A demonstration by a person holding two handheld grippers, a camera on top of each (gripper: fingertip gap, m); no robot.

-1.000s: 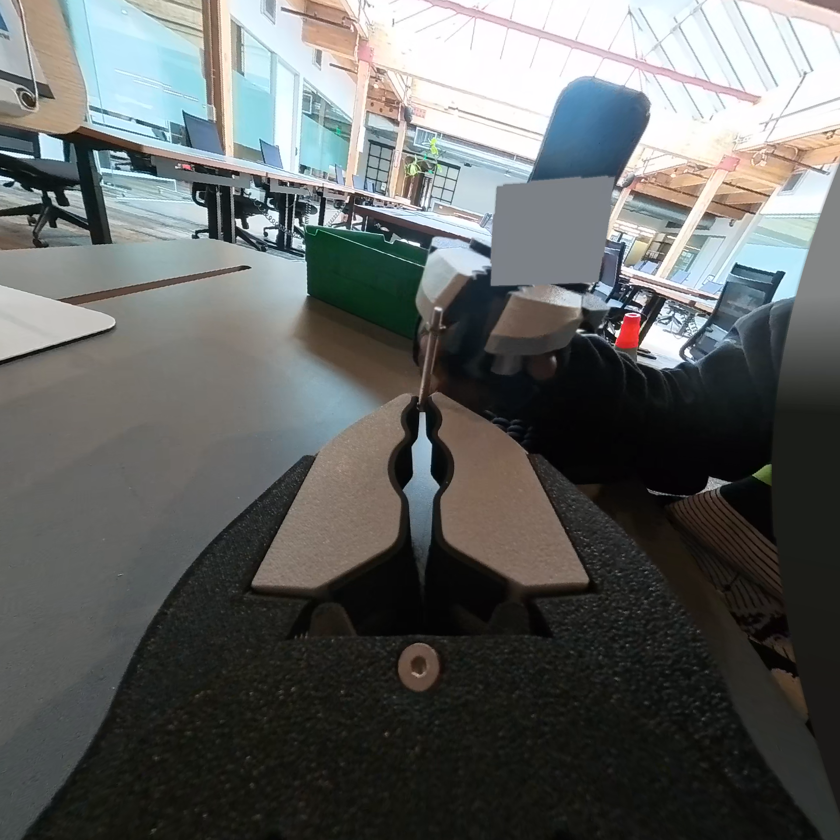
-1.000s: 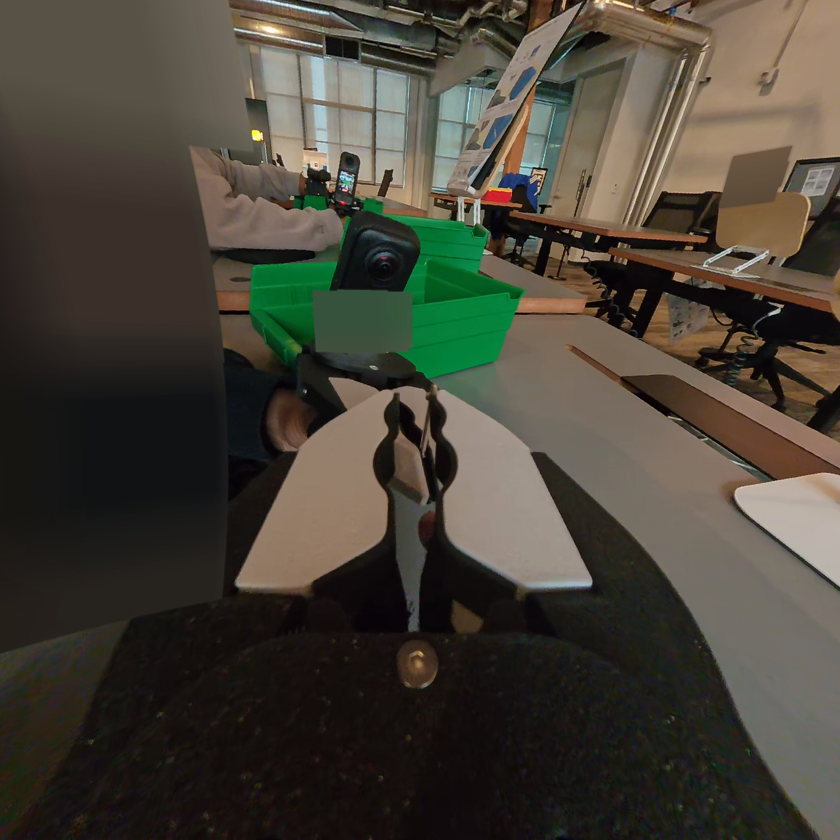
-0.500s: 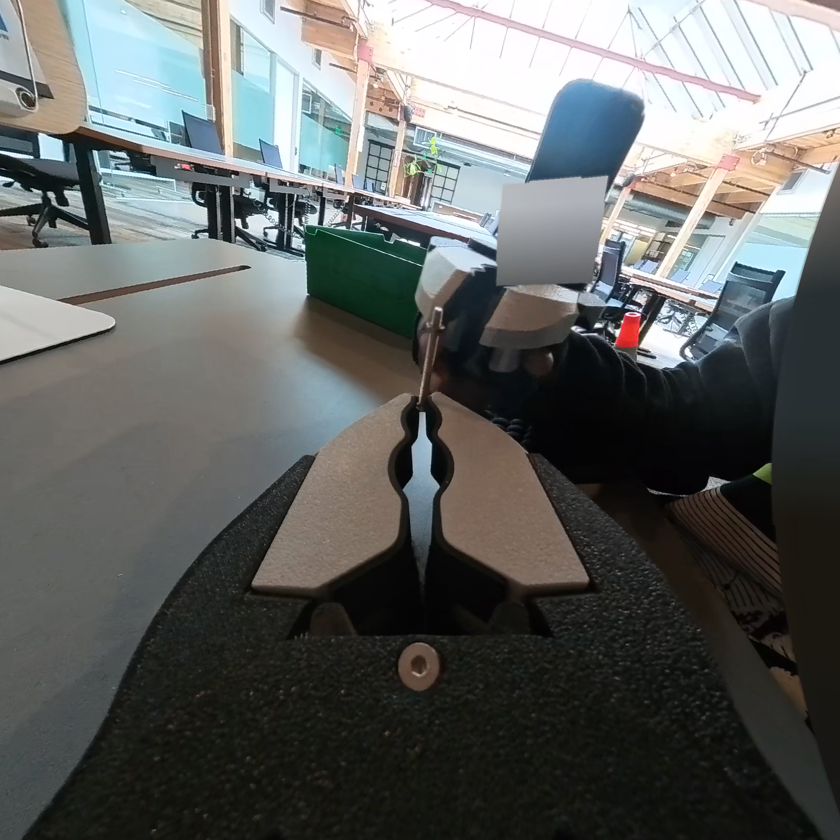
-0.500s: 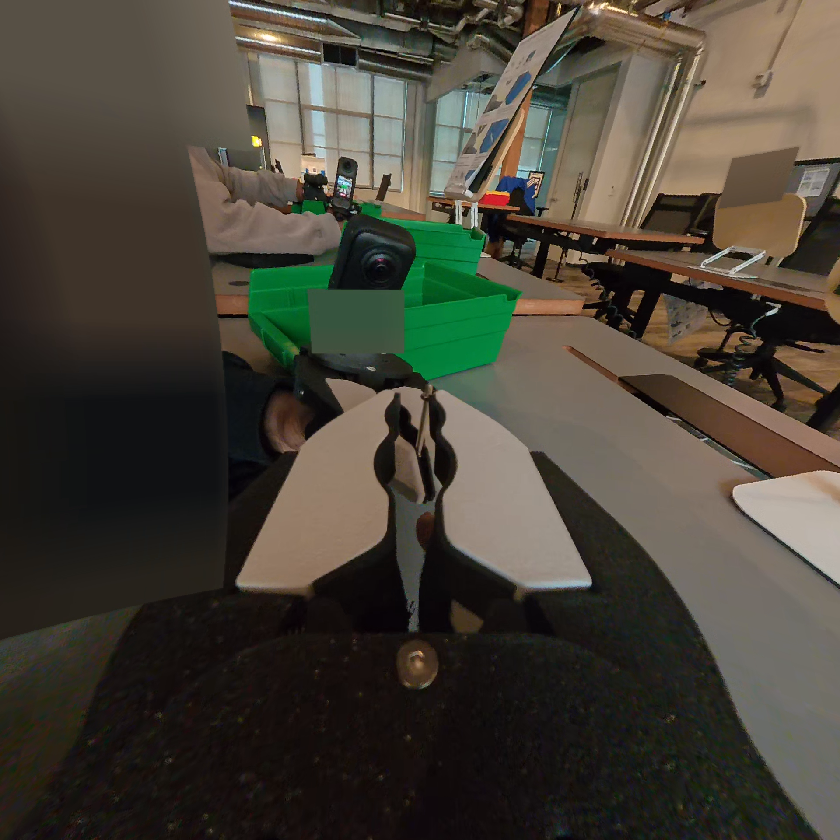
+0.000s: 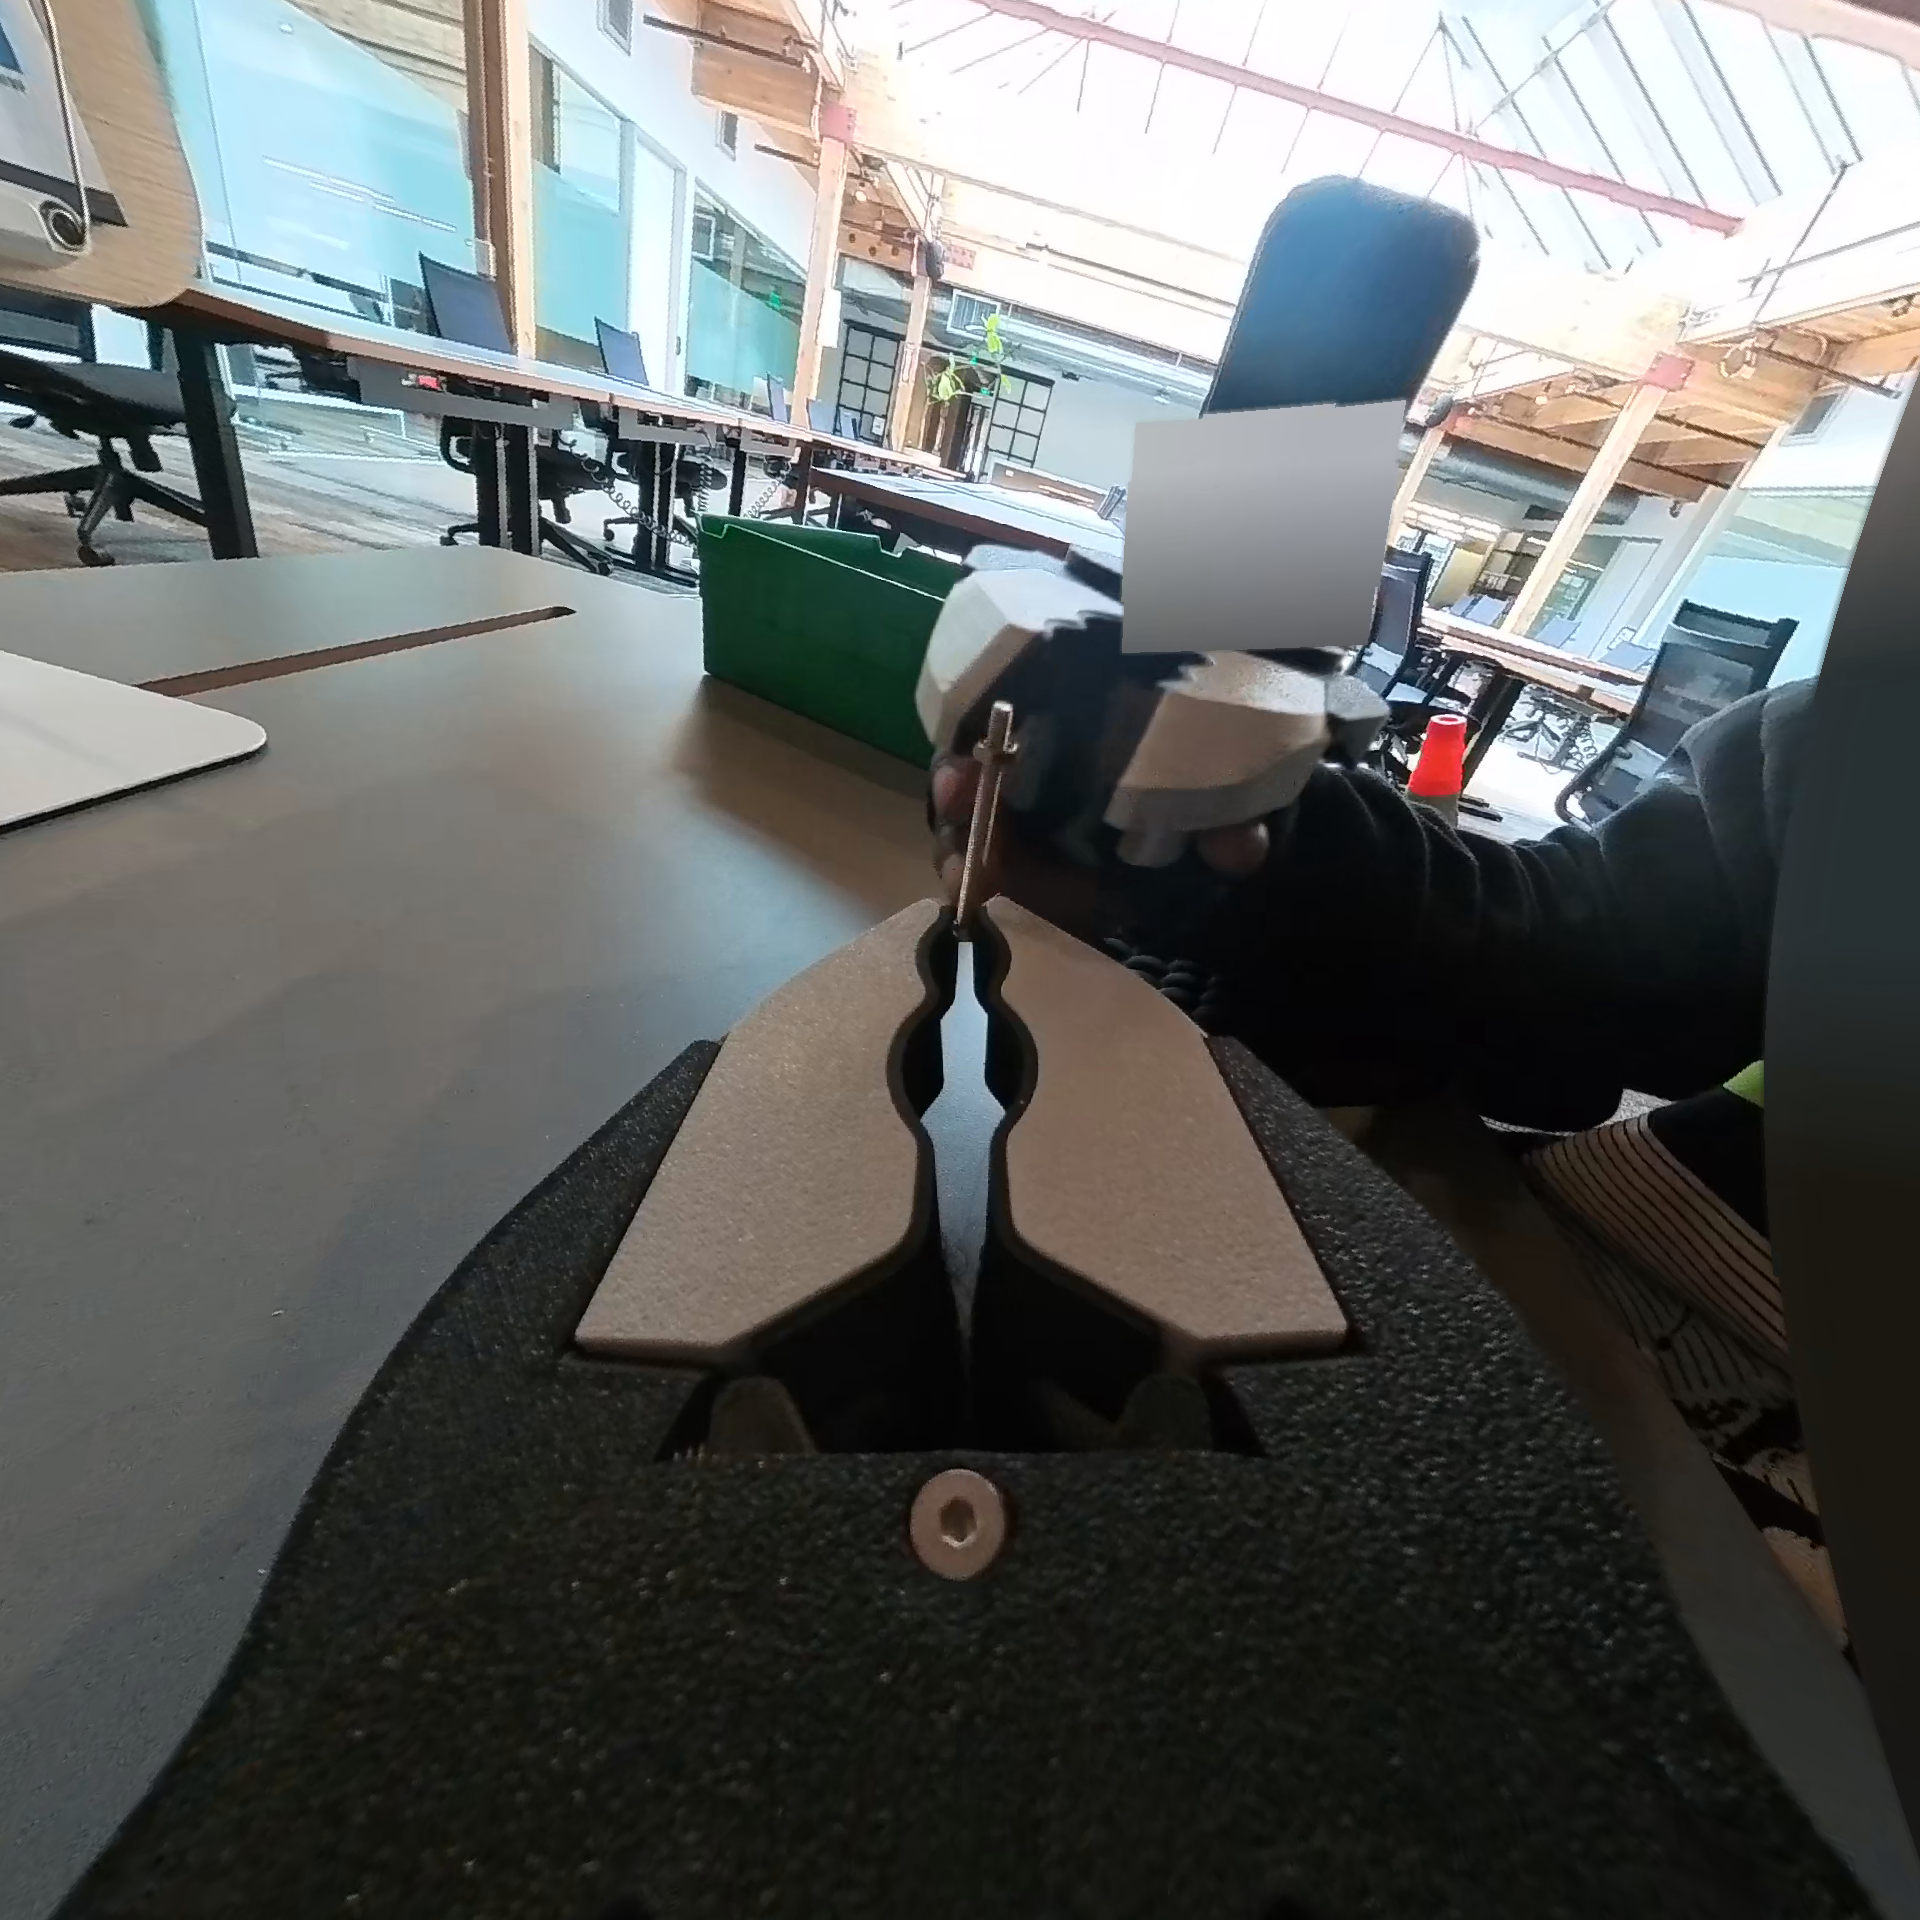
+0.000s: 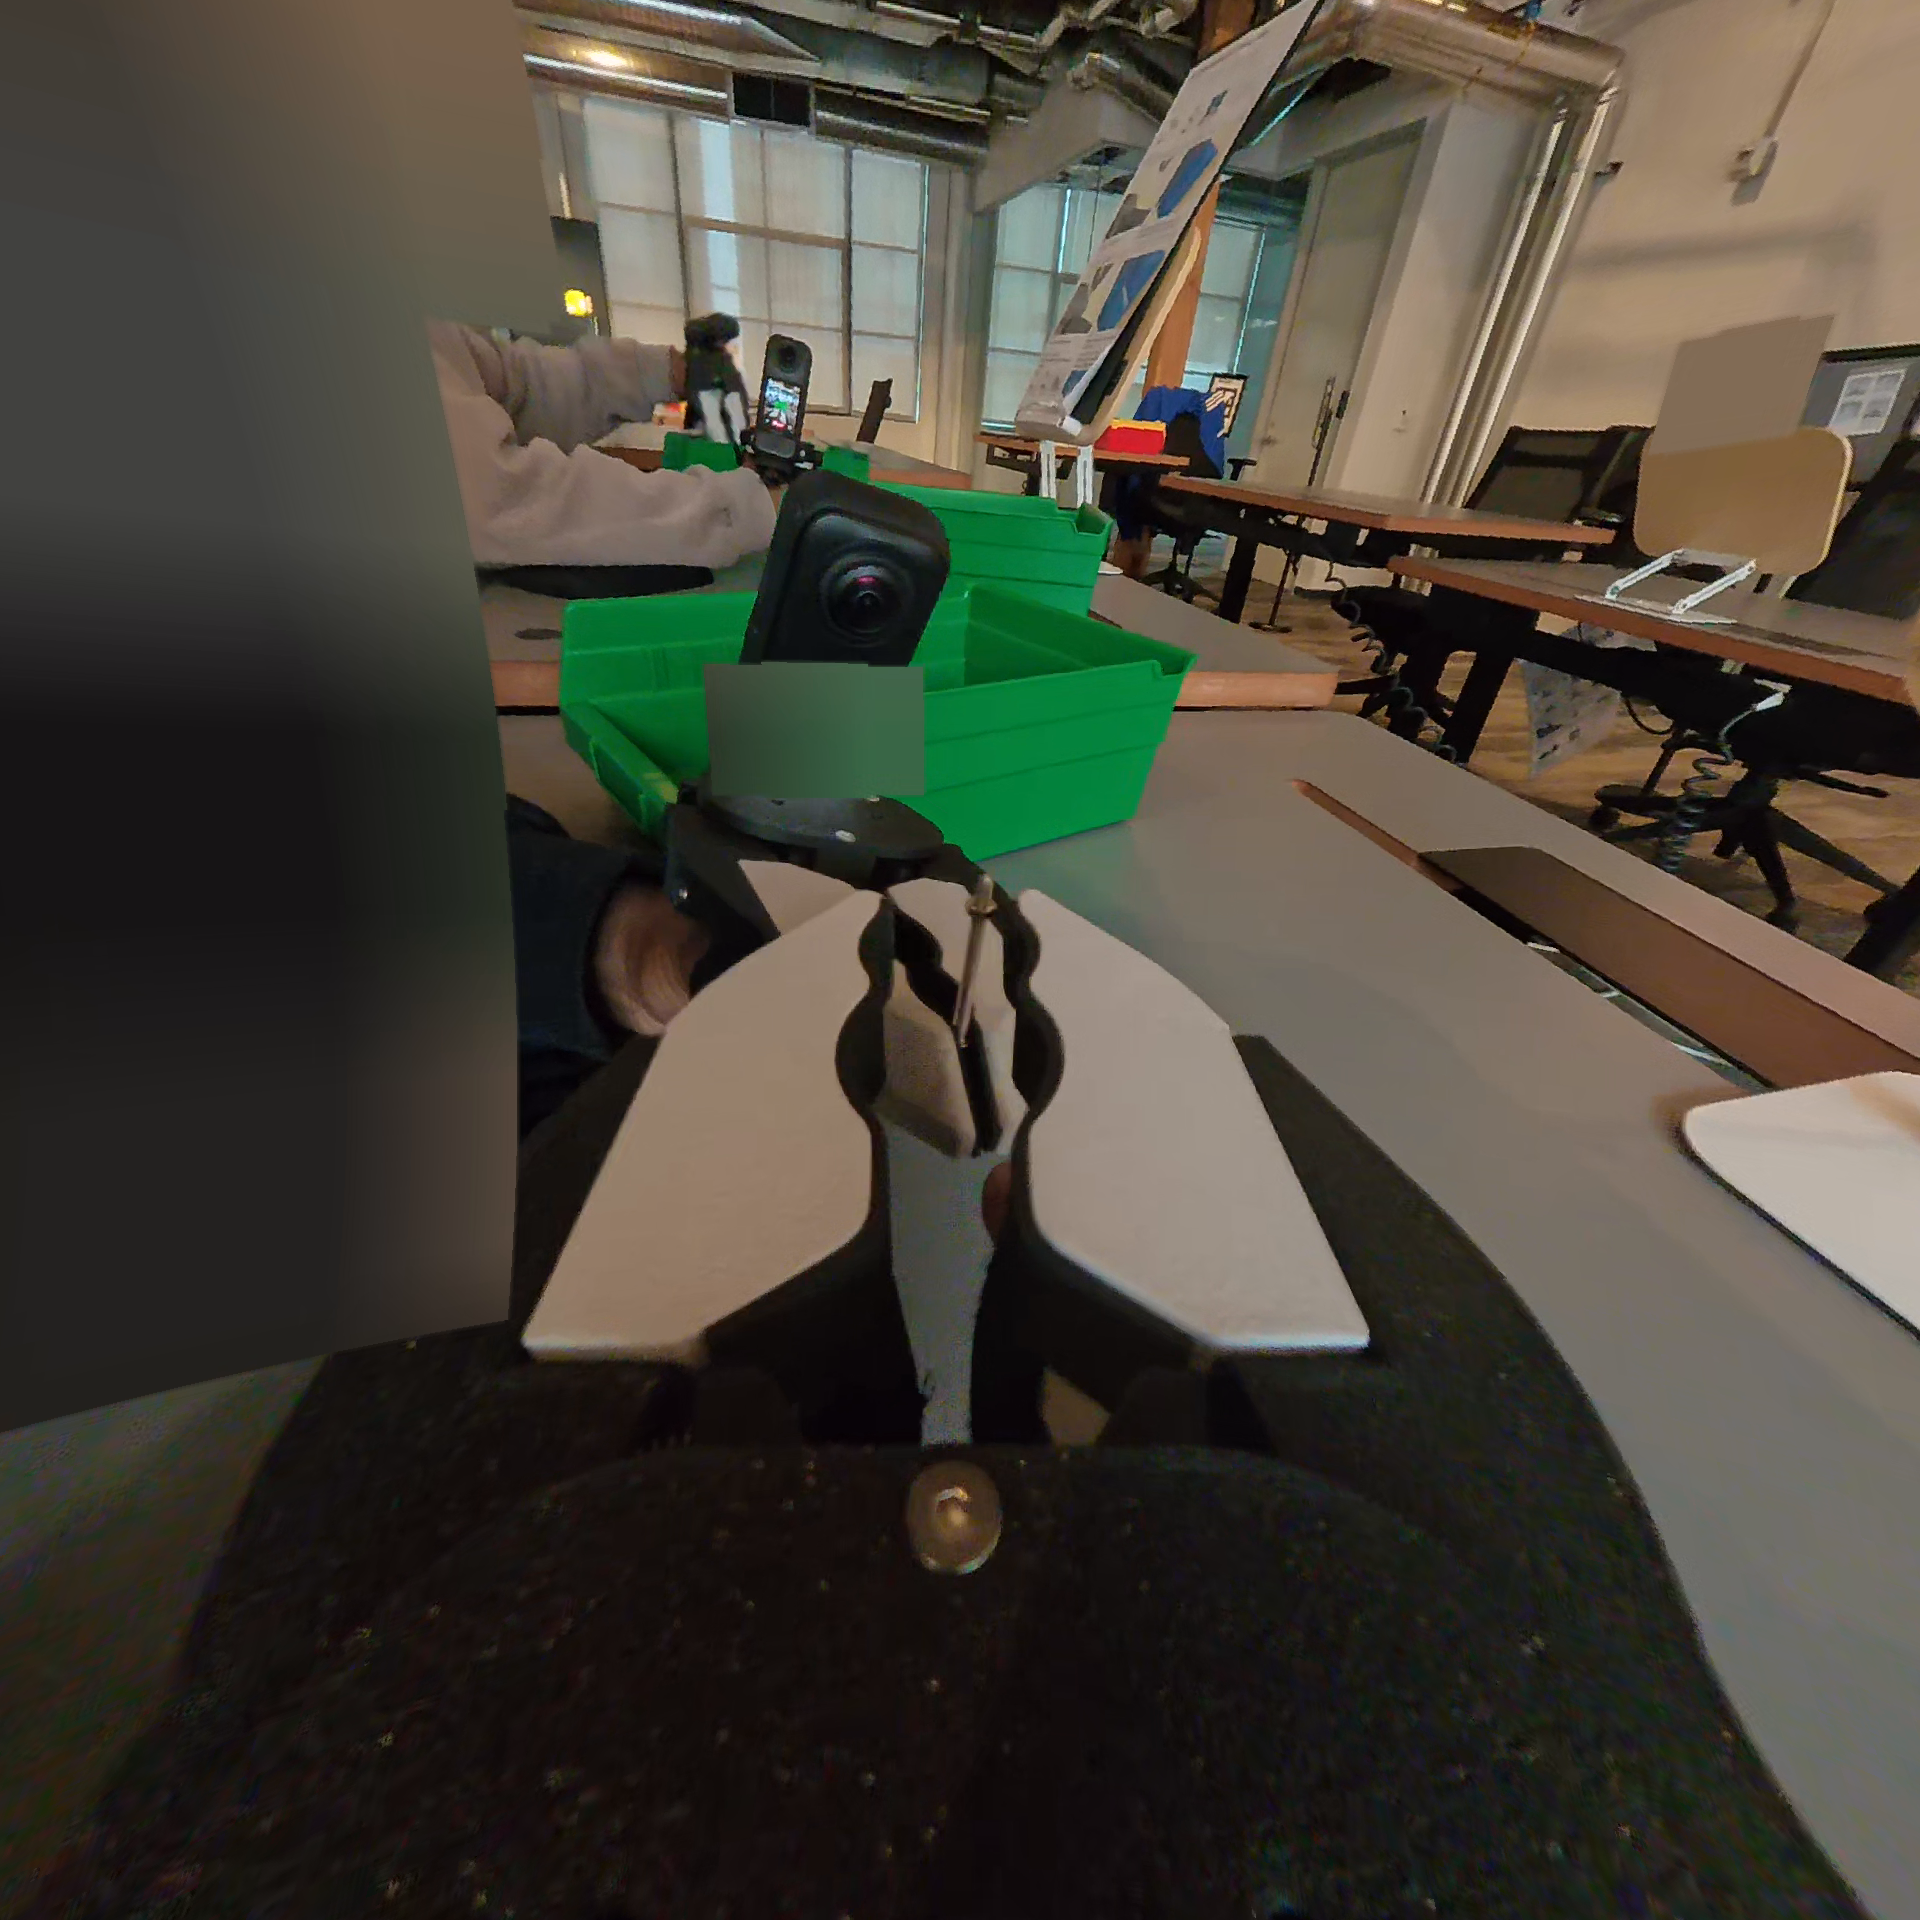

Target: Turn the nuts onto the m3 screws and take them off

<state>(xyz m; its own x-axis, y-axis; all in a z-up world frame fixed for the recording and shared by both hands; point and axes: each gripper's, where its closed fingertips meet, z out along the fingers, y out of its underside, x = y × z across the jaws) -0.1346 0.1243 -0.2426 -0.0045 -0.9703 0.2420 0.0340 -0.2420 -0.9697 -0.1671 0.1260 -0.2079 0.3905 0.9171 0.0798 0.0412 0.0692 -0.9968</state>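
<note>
My left gripper (image 5: 966,916) is shut on the lower end of a thin metal screw (image 5: 982,821), which stands upright from its fingertips. A small nut (image 5: 1000,750) sits on the screw just below its top end. My right gripper (image 6: 943,914) is open, with the screw (image 6: 968,977) and nut (image 6: 982,910) standing between its fingers, close to the right-hand one but not pressed. In the left wrist view the right gripper (image 5: 1039,769) sits just behind the screw's top, its fingers spread. The left gripper's pale fingers (image 6: 920,1070) show below the screw in the right wrist view.
A green bin (image 6: 1039,748) stands on the grey table (image 6: 1351,987) just beyond the grippers; it also shows in the left wrist view (image 5: 821,634). A white pad (image 6: 1829,1174) lies near the table edge. Another person's sleeve (image 6: 582,499) rests on the far desk. Some 4 cm of space lies between my two pairs of fingers.
My right gripper's fingers have spread apart and let go of the nut, which stays on the screw. My left gripper still holds the screw in the same place.
</note>
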